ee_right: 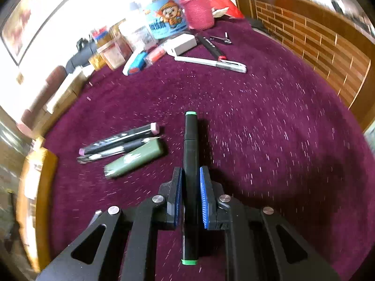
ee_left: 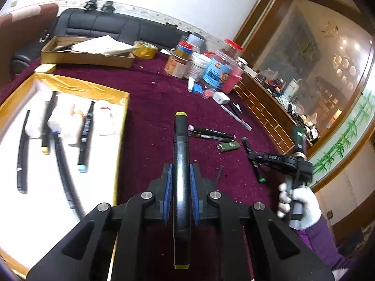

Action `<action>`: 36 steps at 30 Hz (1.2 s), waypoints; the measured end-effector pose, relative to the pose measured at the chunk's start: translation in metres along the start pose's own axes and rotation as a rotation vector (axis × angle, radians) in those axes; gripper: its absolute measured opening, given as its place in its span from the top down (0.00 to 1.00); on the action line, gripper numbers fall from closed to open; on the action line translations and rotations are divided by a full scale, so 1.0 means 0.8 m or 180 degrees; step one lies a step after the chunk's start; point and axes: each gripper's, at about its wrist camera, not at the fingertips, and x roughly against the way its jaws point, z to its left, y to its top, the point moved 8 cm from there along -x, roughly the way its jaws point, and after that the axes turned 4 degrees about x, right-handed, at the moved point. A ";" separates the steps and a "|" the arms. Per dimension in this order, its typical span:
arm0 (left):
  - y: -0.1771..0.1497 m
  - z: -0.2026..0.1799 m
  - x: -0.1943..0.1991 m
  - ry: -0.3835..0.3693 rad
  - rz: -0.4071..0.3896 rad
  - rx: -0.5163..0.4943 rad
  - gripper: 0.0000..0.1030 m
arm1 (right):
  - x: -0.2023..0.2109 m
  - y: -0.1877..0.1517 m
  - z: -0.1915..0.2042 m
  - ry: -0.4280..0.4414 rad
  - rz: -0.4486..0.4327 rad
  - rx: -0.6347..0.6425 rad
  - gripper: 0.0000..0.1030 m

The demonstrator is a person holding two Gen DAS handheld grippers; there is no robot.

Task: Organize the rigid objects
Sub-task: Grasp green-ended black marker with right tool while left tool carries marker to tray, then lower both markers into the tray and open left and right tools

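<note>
I am holding a black marker with yellow end caps (ee_left: 181, 178) lengthwise between the blue pads of my left gripper (ee_left: 181, 175), the jaws closed tight on its barrel so that one yellow cap is pointing forward and the other is sticking out behind the pads. It is hanging above the maroon table cover (ee_left: 150, 98), just to the right of the gold-rimmed tray (ee_left: 82, 85). On the tray's white lining, several black pens and markers are already lying side by side, among them one with a light blue cap (ee_left: 82, 168) and one with a yellow cap (ee_left: 45, 150); they are blurred.

My right gripper (ee_right: 191, 182) is clamping a black marker with green end caps (ee_right: 190, 164) in the same way, pads pressed to its sides, above the cloth. From the left camera I am seeing that gripper (ee_left: 252, 157) off to the right, in my white-gloved hand (ee_left: 297, 206).

Still lying on the cloth to the left of the green-capped marker are a pink-capped marker (ee_right: 119, 138), a pen beside it and a green lighter (ee_right: 134, 159). Farther back, a white pen (ee_right: 211, 62), a white box (ee_right: 181, 43) and a cluster of jars (ee_left: 211, 68) are sitting near the table's edge.
</note>
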 end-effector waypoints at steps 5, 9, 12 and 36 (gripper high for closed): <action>0.006 0.046 0.026 0.0162 -0.0101 0.0198 0.88 | 0.044 -0.016 0.015 0.0596 -0.0108 -0.0207 0.87; 0.010 0.092 0.043 0.0329 -0.0178 0.0443 0.88 | 0.056 -0.028 0.055 0.0851 -0.0066 -0.0095 0.87; 0.008 0.124 0.053 0.0504 -0.0201 0.0589 0.88 | 0.057 -0.036 0.102 0.1010 -0.0009 0.0084 0.87; -0.007 0.200 0.041 0.0865 0.0135 0.0756 0.88 | -0.022 -0.141 0.428 0.1591 0.0804 0.1103 0.87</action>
